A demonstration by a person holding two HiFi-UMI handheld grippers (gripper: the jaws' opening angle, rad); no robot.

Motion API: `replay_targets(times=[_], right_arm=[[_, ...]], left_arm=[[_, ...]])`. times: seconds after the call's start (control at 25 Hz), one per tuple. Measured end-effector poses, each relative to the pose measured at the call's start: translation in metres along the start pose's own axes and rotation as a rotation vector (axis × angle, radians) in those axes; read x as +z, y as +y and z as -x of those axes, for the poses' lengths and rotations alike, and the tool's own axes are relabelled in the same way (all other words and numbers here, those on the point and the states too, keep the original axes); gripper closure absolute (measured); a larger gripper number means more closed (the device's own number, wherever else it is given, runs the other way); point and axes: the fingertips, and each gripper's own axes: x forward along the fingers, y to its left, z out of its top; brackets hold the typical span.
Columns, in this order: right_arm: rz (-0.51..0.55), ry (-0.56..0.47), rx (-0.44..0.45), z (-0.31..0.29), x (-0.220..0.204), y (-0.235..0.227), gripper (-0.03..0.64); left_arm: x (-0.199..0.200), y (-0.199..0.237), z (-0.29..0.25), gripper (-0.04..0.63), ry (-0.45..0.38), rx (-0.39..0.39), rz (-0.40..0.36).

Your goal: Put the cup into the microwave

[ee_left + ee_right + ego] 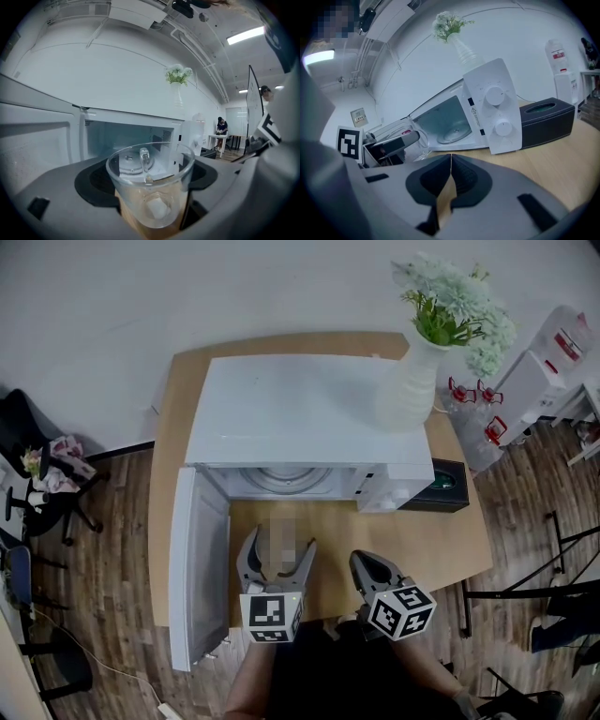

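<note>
Left gripper [280,544] grasping clear cup [151,187], facing open microwave [300,418]. Right gripper [367,564] clenched, empty, alongside, over table [450,532].

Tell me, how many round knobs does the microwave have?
2. The upper knob and the lower knob sit one above the other on the microwave's white control panel, right of its open cavity.

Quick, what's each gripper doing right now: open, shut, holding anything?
Left gripper: shut on the cup.
Right gripper: shut, holding nothing.
</note>
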Motion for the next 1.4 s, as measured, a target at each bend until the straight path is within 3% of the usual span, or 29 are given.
replay_targets(times=[0.56,1.4], right_arm=[[-0.017,-0.002,-0.064,-0.016,0.004,0.000,0.623],[-0.033,0.042,-0.083,-0.021,-0.010,0.000,0.623]], left_arm=[[-0.005,0.022,-0.050,0.179,0.019,-0.042,0.005],[0.004,0.043,-0.113,0.179,-0.014,-0.020,-0.039]])
